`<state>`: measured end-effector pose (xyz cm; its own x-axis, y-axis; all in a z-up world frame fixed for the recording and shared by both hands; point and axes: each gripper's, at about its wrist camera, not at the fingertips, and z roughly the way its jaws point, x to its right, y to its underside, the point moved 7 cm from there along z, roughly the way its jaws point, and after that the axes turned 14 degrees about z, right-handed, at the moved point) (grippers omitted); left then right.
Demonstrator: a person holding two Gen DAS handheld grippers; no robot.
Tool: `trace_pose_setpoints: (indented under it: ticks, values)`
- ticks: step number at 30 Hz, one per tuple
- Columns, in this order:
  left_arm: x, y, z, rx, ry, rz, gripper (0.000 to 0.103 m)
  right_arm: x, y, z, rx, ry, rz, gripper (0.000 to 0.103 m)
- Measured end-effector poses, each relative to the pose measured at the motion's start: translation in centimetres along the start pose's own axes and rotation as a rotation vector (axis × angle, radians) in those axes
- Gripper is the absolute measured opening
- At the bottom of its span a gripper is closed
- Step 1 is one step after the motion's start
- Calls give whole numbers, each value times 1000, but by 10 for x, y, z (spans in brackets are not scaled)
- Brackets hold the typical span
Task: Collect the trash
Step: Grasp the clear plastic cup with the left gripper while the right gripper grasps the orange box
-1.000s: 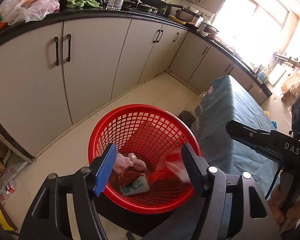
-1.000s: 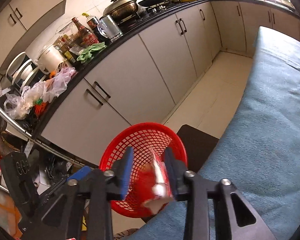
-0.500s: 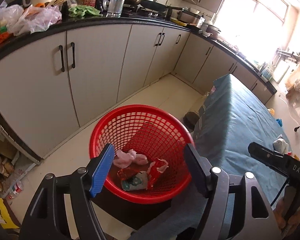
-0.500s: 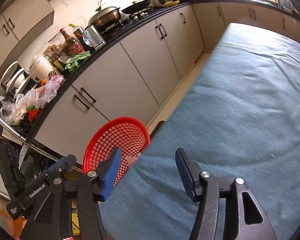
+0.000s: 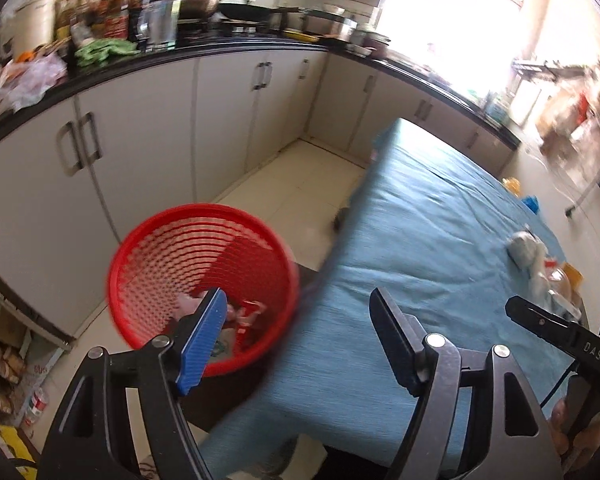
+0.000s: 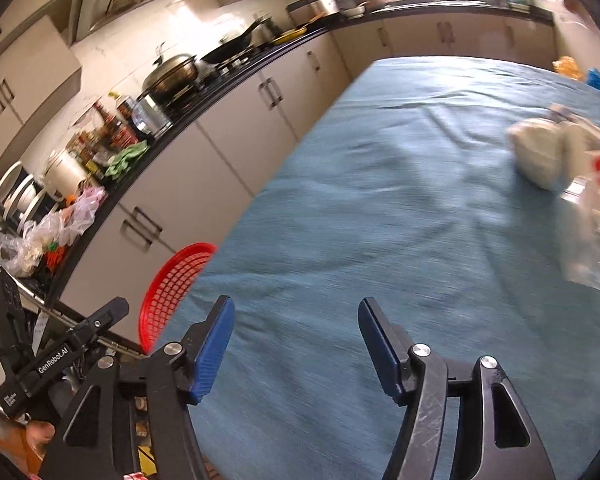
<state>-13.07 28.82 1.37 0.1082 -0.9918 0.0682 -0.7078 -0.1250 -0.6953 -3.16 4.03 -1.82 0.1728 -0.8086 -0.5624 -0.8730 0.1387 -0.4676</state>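
Kitchen cabinets (image 5: 148,152) stood behind the blue-clothed surface (image 6: 380,240). Left view alone showed trash (image 5: 244,314) inside the red basket (image 5: 140,264); right view showed only its rim, plus more wrappers (image 6: 556,156) on the cloth. Left gripper (image 5: 296,336) and right gripper (image 6: 296,344) fingers were apart, empty.

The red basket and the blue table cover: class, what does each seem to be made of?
Red basket: most likely moulded plastic, glossy, judging by its uniform colour and the regular lattice of holes in its wall.
Blue table cover: looks like woven cloth, matte, with soft wrinkles and a fine thread grain, though motion blur leaves the weave uncertain.
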Motion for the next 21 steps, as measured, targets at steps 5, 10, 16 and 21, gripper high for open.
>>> trace_pose_setpoints:
  ticks: [5,10,16,21]
  values:
    - [59,-10,1,-3,96,74,73,51,-5,-39,56,41,58,71]
    - [125,-20,4,-5,182,174,73,111,-11,-83,121,96,127,72]
    - [215,-33,12,-19,292,300,73,175,-16,-128,191,157,219,72]
    - [294,-49,20,-25,378,377,73,222,-20,-155,236,179,310,72]
